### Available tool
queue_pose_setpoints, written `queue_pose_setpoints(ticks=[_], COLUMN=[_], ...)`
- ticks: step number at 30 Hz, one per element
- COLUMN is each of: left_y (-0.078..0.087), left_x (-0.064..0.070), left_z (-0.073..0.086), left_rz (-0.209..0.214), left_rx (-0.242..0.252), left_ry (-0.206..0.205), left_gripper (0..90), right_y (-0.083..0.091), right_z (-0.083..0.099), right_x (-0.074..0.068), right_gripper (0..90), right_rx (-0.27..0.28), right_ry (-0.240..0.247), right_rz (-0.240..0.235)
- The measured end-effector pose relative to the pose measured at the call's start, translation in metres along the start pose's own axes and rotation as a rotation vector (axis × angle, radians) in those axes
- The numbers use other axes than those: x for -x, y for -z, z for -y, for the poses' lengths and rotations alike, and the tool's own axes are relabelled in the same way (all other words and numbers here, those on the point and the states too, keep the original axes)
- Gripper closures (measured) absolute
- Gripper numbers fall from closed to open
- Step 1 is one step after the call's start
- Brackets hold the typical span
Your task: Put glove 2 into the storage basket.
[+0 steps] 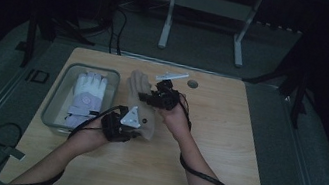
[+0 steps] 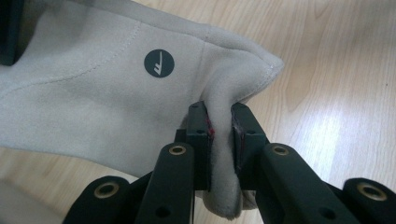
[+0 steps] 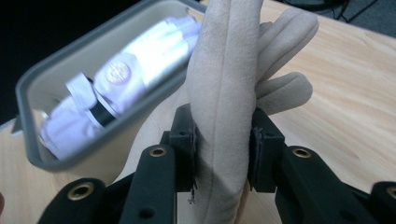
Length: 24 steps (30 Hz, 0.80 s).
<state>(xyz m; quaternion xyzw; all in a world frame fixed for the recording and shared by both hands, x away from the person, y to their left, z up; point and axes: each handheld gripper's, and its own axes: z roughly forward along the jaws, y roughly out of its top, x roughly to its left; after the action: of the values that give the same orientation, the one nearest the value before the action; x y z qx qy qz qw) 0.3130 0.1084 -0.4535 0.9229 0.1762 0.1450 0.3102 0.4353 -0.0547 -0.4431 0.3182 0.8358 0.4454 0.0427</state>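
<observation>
A beige glove (image 1: 139, 88) of soft, suede-like fabric with visible stitched seams is held over a light wooden table (image 1: 214, 146), just to the right of a grey tray (image 1: 62, 90). The tray is rectangular with rounded corners and a thick rim, and sits near the table's left edge. Inside it lies a white glove (image 1: 87, 94), smooth and faintly glossy, with a round emblem on its back and a dark strap at the cuff; its fingers point to the tray's far end.

In the left gripper view, the left gripper (image 2: 219, 126) has its black jaws pressed onto a folded corner of the beige glove's cuff edge, the cloth bunched into a ridge between the pads. A small dark round logo patch (image 2: 159, 64) is printed on the napped surface above the pinch.

In the right gripper view, the right gripper (image 3: 223, 140) clamps the beige glove at its finger end, its jaws held apart only by the thickness of the padded cloth. The rounded, tubular fingertips (image 3: 285, 88) fan out beyond the jaws. The tray with the white glove stands just beyond, at the left of that view.

In the high view, the left gripper grips the glove's near end and the right gripper its far end, both just right of the tray.
</observation>
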Motion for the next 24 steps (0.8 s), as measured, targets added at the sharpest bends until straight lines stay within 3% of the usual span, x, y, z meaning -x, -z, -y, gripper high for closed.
queue_pose_setpoints(ticks=[6,24], left_y=[0.016,0.060], left_x=[-0.008,-0.032], left_z=[0.013,0.069], left_rz=[-0.025,-0.086], left_rx=[-0.012,-0.044], left_ry=[0.023,0.116], left_gripper=[80.5,80.5], right_y=[-0.013,-0.082], right_z=[-0.017,-0.053], right_x=[-0.013,-0.053], right_gripper=[68.0,67.9], right_rx=[-0.001,-0.020], right_ry=[0.019,0.039], right_rz=[-0.026,-0.108])
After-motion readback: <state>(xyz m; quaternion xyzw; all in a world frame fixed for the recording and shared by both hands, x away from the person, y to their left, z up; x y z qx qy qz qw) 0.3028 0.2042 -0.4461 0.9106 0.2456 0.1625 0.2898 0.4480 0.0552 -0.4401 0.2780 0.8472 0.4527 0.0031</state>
